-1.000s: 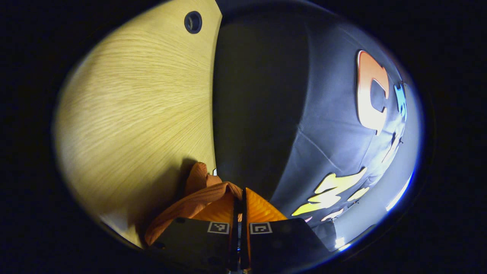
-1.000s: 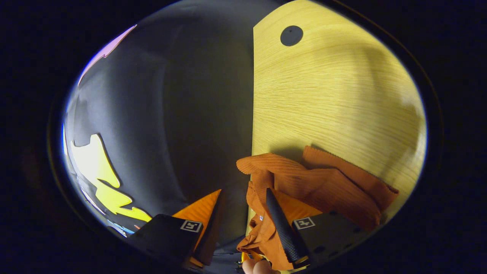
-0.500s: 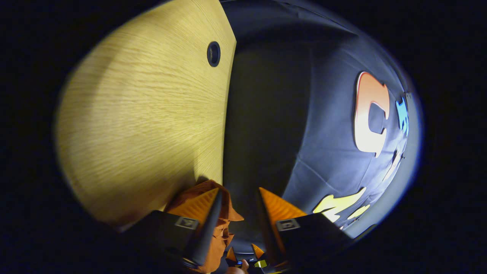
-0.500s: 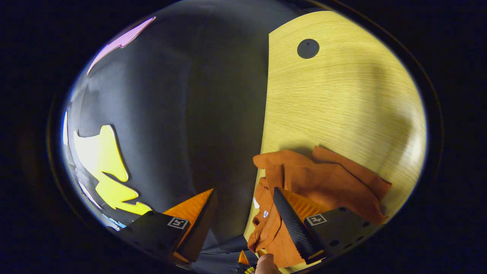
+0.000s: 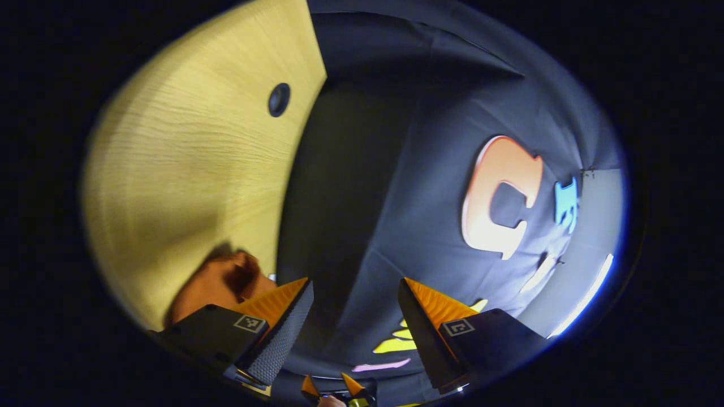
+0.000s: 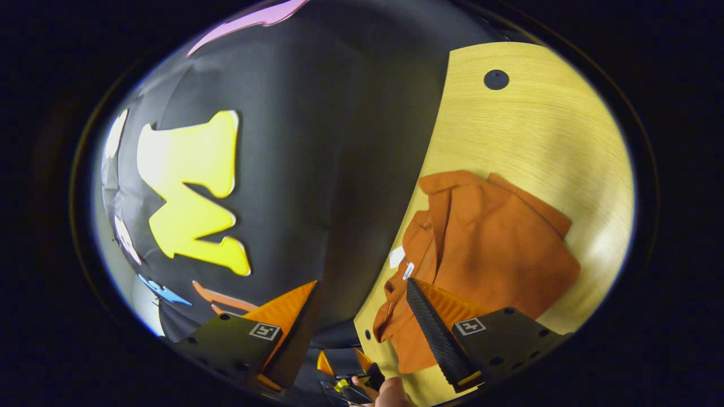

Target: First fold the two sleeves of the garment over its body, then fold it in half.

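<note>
Garment: we see the folded orange ribbed garment (image 6: 486, 237) lying on the pale wooden table (image 6: 543, 130).
Left gripper (image 5: 353, 305): spread wide, empty.
Right gripper (image 6: 362, 308): spread wide, empty.

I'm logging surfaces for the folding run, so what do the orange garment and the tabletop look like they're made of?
The orange garment looks like soft woven or fine-knit cloth, matte, judging by its limp folds and creases; the weave is too blurred to settle. The tabletop looks like pale wood or wood-look laminate, smooth with a slight sheen: fine parallel grain lines and a soft glare patch.
</note>
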The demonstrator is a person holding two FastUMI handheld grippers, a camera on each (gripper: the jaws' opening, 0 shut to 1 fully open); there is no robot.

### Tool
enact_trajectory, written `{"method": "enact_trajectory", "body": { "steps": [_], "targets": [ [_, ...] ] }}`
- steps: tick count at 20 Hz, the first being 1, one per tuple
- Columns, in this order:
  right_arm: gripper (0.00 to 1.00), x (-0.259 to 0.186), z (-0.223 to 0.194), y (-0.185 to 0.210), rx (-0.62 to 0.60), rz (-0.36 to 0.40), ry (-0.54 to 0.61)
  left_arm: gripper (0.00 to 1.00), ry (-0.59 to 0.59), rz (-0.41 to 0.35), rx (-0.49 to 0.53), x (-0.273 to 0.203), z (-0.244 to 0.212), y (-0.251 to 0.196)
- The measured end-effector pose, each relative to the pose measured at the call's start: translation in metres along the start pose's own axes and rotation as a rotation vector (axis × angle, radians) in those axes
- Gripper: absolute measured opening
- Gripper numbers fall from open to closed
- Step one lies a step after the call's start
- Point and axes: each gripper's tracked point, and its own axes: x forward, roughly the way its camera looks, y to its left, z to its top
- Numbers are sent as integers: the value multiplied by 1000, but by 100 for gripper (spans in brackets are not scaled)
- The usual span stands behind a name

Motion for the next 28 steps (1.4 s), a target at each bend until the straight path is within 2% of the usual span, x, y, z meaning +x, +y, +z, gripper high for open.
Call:
{"method": "enact_trajectory", "body": {
  "steps": [2, 4, 6, 8, 10, 11, 12, 13, 14, 17, 18, 20, 22, 24, 26, 28],
  "targets": [
    [95, -15, -25, 24, -20, 42, 35, 97, 27, -76, 40, -14, -17, -47],
    [95, -39, -51, 49, -63, 91, 76, 97, 48, -149, 144, -38, -41, -97],
    [95, -68, -77, 65, -147, 128, 136, 97, 55, -218, 325, -71, -75, -151],
    [96, -103, -98, 77, -215, 164, 187, 100, 59, -233, 541, -107, -110, -186],
    [95, -143, -113, 82, -285, 187, 225, 96, 26, -194, 761, -139, -138, -207],
    [88, -163, -117, 84, -324, 195, 235, 85, 15, -175, 864, -154, -154, -213],
    [88, -183, -120, 86, -362, 210, 239, 96, 1, -152, 961, -165, -171, -218],
    [88, -203, -120, 87, -409, 211, 233, 96, -17, -129, 1045, -175, -184, -222],
    [95, -222, -119, 86, -477, 210, 217, 96, -39, -98, 1131, -184, -194, -226],
    [95, -270, -113, 79, -759, 161, 127, 96, -80, 12, 1411, -179, -205, -226],
    [95, -282, -105, 78, -859, 133, 70, 100, -79, 53, 1507, -175, -205, -225],
    [95, -302, -84, 80, -1054, 56, -90, 98, -80, 134, 1659, -173, -207, -222],
    [95, -329, -67, 86, -1250, -17, -252, 98, -63, 208, 1760, -175, -210, -216],
    [95, -359, -57, 92, -1372, -83, -407, 98, -54, 236, 1802, -179, -214, -211],
    [94, -382, -74, 82, -1440, -96, -441, 98, -74, 270, 1848, -182, -207, -218],
    [91, -406, -83, 69, -1455, -134, -466, 98, -44, 325, 1916, -185, -207, -214]
  ]
}}
